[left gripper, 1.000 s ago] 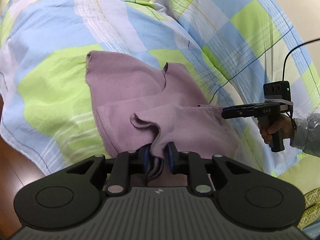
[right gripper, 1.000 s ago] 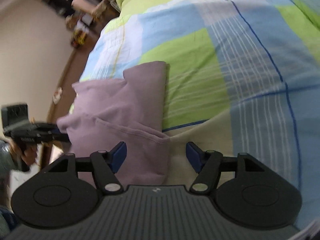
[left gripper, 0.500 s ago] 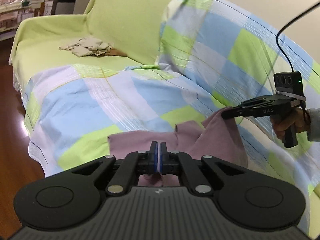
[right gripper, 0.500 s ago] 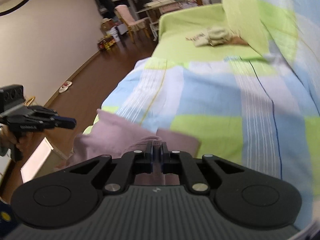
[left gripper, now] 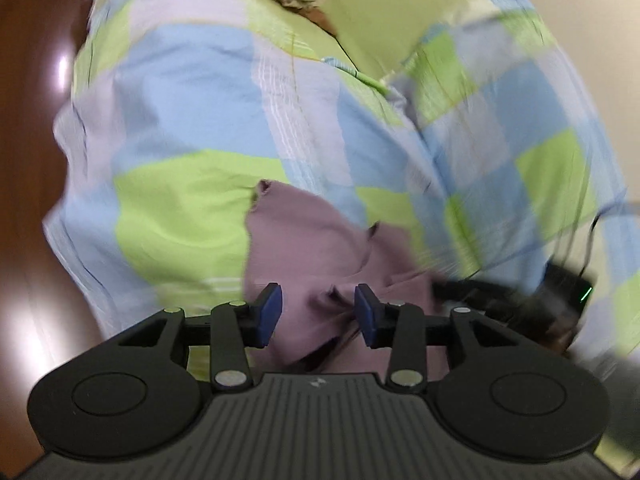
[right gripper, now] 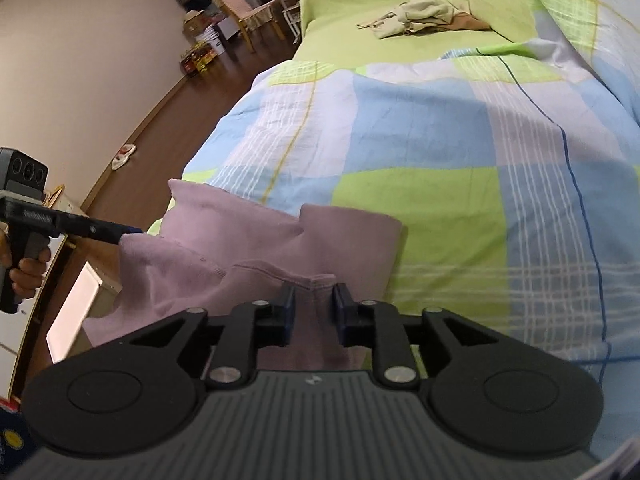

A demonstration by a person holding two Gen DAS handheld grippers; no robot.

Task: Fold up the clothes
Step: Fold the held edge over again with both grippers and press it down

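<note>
A mauve garment lies partly folded on the checked bedspread; it also shows in the right wrist view. My left gripper is open, its blue pads apart with a bunched fold of the garment between them. My right gripper is partly open, its pads a small gap apart around the garment's hem. The left gripper shows side-on at the garment's left corner in the right wrist view.
A crumpled beige cloth lies on the green sheet at the far end. Wooden floor, a chair and boxes lie to the left. The bed edge drops off beside the garment.
Both grippers were shut on the garment and lifted half a second ago. Now both have come down to the bed and their jaws have opened, the left wider than the right.
</note>
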